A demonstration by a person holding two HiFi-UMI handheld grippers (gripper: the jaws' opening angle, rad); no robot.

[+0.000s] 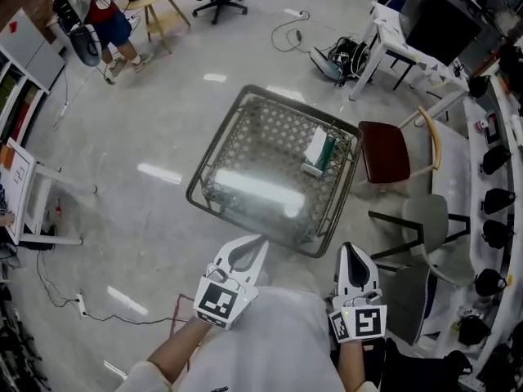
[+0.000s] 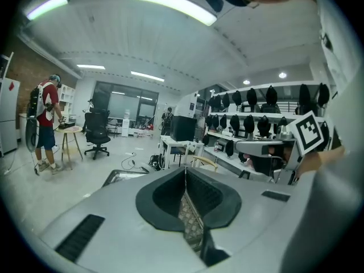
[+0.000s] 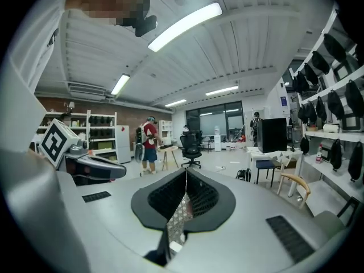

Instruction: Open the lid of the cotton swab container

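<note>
On the far right part of a square glass-topped wicker table (image 1: 214,144) lies the cotton swab container (image 1: 320,152), a white and green thing too small to make out in detail. Both grippers are held close to my body, short of the table's near edge and apart from the container. The left gripper (image 1: 260,242) points at the near edge, and its jaws are shut with nothing held. The right gripper (image 1: 350,247) sits near the table's near right corner, also shut and empty. The left gripper (image 2: 185,169) and the right gripper (image 3: 186,172) each show their jaws meeting along a line.
A dark red chair (image 1: 386,151) and a grey chair (image 1: 425,219) stand right of the table. A white desk (image 1: 392,31) and a black bag (image 1: 347,55) are beyond. A person in a red shirt (image 1: 102,6) stands far left. Cables (image 1: 82,305) lie on the floor.
</note>
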